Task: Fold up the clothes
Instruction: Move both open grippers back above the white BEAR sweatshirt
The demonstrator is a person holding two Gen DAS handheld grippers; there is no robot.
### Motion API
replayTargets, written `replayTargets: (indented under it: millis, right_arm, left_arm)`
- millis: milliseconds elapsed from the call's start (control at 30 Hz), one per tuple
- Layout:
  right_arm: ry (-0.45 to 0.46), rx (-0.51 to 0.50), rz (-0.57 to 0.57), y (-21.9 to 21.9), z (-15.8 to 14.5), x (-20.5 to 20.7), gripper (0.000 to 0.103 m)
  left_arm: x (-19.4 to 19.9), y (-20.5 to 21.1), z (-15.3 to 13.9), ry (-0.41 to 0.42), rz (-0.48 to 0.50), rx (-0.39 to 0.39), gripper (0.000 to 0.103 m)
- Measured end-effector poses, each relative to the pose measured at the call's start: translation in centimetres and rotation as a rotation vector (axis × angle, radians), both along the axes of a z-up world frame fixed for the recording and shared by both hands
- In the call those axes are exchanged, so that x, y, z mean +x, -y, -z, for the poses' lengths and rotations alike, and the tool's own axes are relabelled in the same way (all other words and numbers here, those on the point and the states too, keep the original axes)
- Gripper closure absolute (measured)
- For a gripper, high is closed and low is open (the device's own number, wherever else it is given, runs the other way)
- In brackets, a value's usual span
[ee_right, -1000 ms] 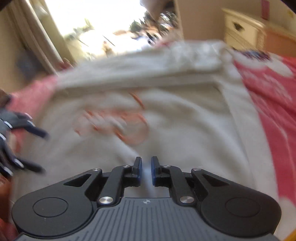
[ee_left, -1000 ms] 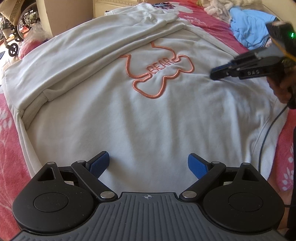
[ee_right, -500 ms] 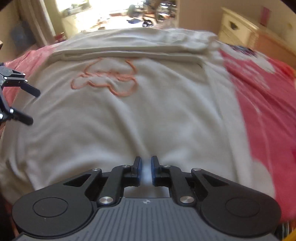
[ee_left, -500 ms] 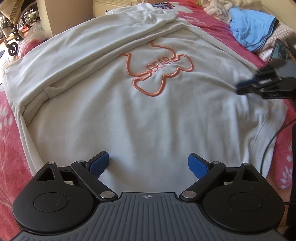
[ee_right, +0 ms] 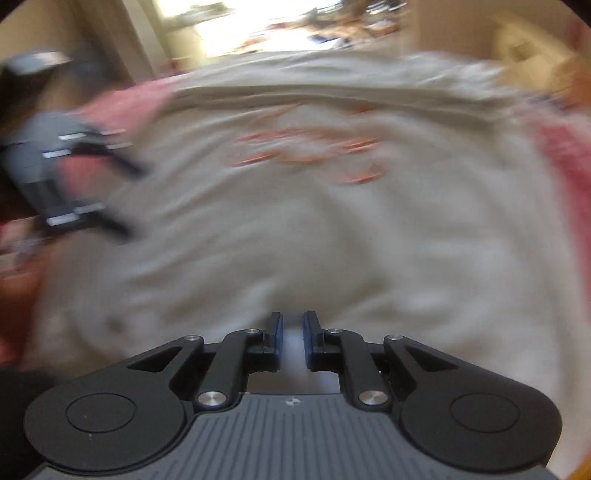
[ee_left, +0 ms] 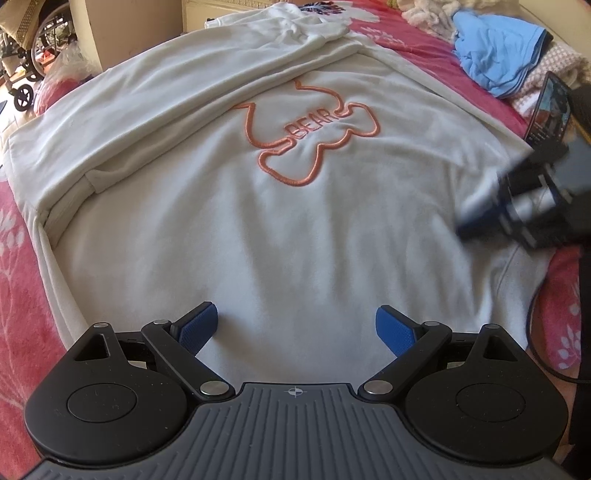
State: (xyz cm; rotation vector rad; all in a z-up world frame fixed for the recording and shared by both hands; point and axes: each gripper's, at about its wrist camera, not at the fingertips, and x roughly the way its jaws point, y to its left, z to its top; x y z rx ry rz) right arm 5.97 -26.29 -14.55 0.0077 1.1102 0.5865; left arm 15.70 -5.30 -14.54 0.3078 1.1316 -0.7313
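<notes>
A white sweatshirt (ee_left: 258,229) with an orange bear outline and the word BEAR lies spread on a pink bedspread (ee_left: 18,258). One sleeve is folded across its far side. My left gripper (ee_left: 295,328) is open and empty, low over the near hem. My right gripper (ee_right: 292,328) has its jaws nearly closed with a narrow gap and nothing between them, over the sweatshirt's (ee_right: 332,229) right side. It shows blurred in the left wrist view (ee_left: 480,221). The left gripper shows blurred in the right wrist view (ee_right: 122,199).
A blue garment (ee_left: 495,51) and other laundry lie at the far right of the bed. A phone (ee_left: 550,110) stands at the right edge. A cable (ee_left: 535,314) runs down the right. A cabinet (ee_left: 129,22) and a wheelchair (ee_left: 22,55) stand beyond the bed.
My right gripper has moved right and down toward the sweatshirt's near right side, and it is in fast motion now. The left gripper has not moved.
</notes>
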Motion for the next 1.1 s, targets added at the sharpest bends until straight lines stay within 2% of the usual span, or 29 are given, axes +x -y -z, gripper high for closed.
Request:
replayTargets:
  millis: [33, 67, 133, 267, 333, 433, 633, 733, 867, 933, 1000, 1067, 1100]
  right_arm:
    - [-0.028, 0.018, -0.058, -0.5, 0.0, -0.5, 0.090]
    - [-0.020, -0.008, -0.106, -1.0, -0.1, -1.0, 0.091]
    - [0.044, -0.091, -0.119, -0.7, -0.7, -1.0, 0.091]
    - [0.142, -0.144, 0.211, 3.7, -1.4, 1.9, 0.090]
    - [0.172, -0.161, 0.245, 3.8, -1.1, 2.7, 0.090]
    - [0.163, -0.130, 0.142, 0.9, -0.2, 2.2, 0.089]
    - [-0.043, 0.128, -0.145, -5.3, 1.1, -1.2, 0.089]
    - [-0.072, 0.172, -0.142, -4.9, 1.0, -1.5, 0.089]
    - [-0.052, 0.207, 0.070, -0.8, 0.3, 0.1, 0.089]
    - [-0.050, 0.203, 0.096, 0.2, 0.3, 0.4, 0.089]
    - [-0.095, 0.206, 0.032, -0.6, 0.9, 0.1, 0.089]
    - [-0.177, 0.249, -0.065, -2.6, 2.0, -0.5, 0.089]
    - [-0.189, 0.266, -0.106, -3.4, 2.1, -0.8, 0.089]
  left_arm:
    - [0.1, 0.0, 0.1, -0.004, -0.001, 0.000, 0.010]
    - [0.2, 0.0, 0.2, -0.007, -0.002, 0.000, 0.010]
    - [0.4, 0.1, 0.3, -0.008, -0.001, 0.000, 0.009]
    - [0.3, 0.2, 0.2, -0.002, -0.001, -0.004, 0.009]
    - [0.2, 0.1, 0.1, -0.004, -0.004, -0.004, 0.009]
    - [0.1, 0.0, 0.1, -0.006, -0.006, -0.003, 0.009]
    - [0.3, 0.1, 0.2, -0.008, 0.001, -0.001, 0.009]
    - [0.2, 0.0, 0.2, -0.009, 0.004, -0.002, 0.009]
    - [0.1, -0.1, 0.2, -0.013, 0.003, -0.004, 0.009]
    - [0.1, -0.1, 0.2, -0.013, 0.005, -0.003, 0.009]
    - [0.1, 0.0, 0.2, -0.013, 0.005, -0.002, 0.009]
    - [0.1, 0.0, 0.2, -0.013, 0.005, -0.002, 0.009]
    - [0.1, 0.0, 0.2, -0.014, 0.004, -0.002, 0.009]
